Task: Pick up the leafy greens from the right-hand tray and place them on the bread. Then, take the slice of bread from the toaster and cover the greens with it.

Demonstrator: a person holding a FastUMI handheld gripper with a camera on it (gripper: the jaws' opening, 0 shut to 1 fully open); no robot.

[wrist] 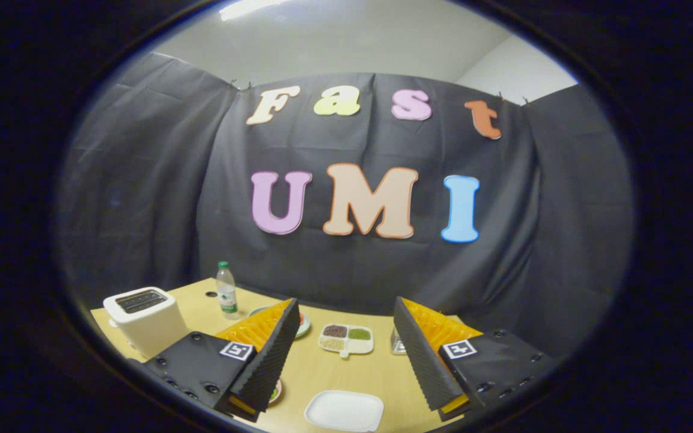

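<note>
My gripper [345, 300] hangs open above a wooden table [346, 373], with nothing between its fingers. A white toaster [145, 319] stands on the table left of the left finger; its top slots look dark, and I cannot tell whether bread sits in them. Near me, between the fingers, lies a white rectangular tray [344, 411] that looks bare. The left finger hides most of a small dish [275, 392] showing a bit of green and red. A round plate [304, 325] peeks out beyond the same finger.
A clear water bottle [226, 291] with a green cap stands behind the toaster, near a hole in the tabletop. A white divided dish [346, 338] of grains sits ahead of the fingers. A small glass item [397, 343] is by the right finger.
</note>
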